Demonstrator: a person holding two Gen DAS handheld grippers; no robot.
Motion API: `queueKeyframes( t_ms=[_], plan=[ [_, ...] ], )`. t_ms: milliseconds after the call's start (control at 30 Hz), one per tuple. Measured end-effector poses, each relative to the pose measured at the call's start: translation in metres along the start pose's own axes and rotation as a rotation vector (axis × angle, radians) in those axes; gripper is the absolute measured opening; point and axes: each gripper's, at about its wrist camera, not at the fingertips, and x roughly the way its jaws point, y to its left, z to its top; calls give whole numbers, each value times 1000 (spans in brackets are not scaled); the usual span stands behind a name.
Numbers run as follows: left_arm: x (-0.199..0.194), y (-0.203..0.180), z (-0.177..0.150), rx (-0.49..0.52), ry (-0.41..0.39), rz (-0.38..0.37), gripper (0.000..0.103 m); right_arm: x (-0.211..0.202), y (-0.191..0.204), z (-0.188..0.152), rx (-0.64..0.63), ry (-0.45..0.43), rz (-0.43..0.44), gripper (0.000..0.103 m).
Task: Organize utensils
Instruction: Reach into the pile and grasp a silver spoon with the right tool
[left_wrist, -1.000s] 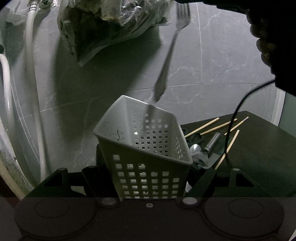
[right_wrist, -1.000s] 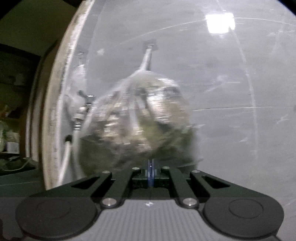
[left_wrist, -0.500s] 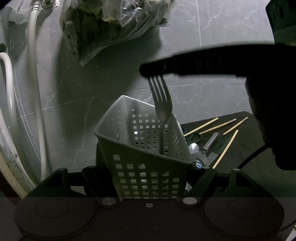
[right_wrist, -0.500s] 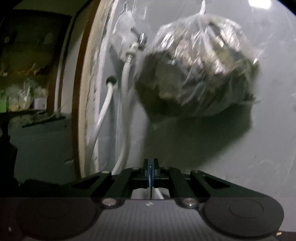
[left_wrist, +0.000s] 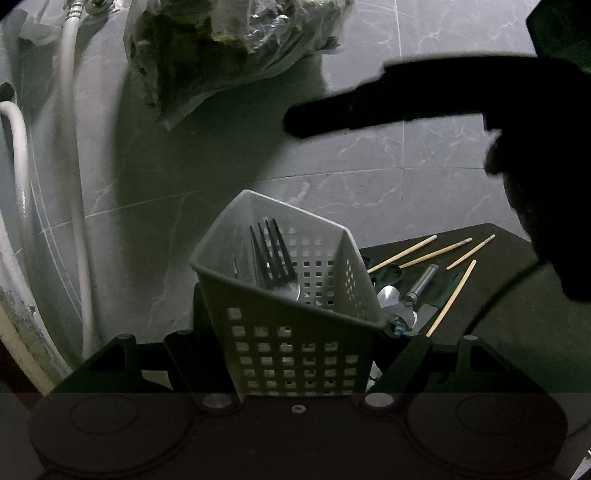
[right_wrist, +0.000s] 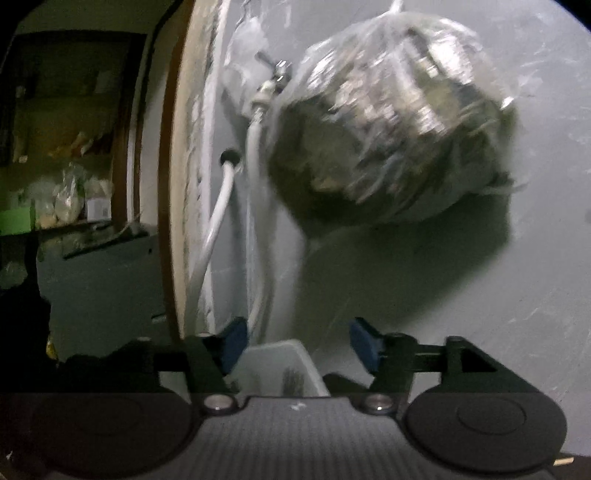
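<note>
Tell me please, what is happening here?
A person is sorting utensils with two handheld grippers. The left gripper holds a white basket. The right gripper, just above it, has just opened, and a fork now stands in the basket. Chopsticks wait on the dark table.

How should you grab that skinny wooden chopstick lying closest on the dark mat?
Pinch the pale wooden chopstick near its middle, from straight above, pads across its width. It lies flat on the dark mat, apart from the others, with bare mat on both sides.
</note>
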Motion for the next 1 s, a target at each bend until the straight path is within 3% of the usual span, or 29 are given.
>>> queueKeyframes(
  t_ms=[67, 167, 367, 600, 767, 1000],
  plan=[
    [-1, 1, 0, 1, 1, -1, 77, 5, -17, 3, -13, 2, 2, 97],
    [-4, 2, -1, 3, 5, 0, 77, 21, -45, 2, -39, 36, 1, 103],
    [-10, 3, -2, -3, 14, 7, 77, 85, -91, -19, 1, 209, 11, 103],
    [-9, 4, 1, -10, 23, 13, 77, 150, -110, -60, 84, 420, -24, 103],
    [-9, 5, 3, -14, 28, 12, 77, 179, -111, -82, 94, 490, -29, 103],
    [-8, 6, 3, -18, 32, 13, 77, 195, -122, -99, 146, 502, -35, 102]
  ],
)
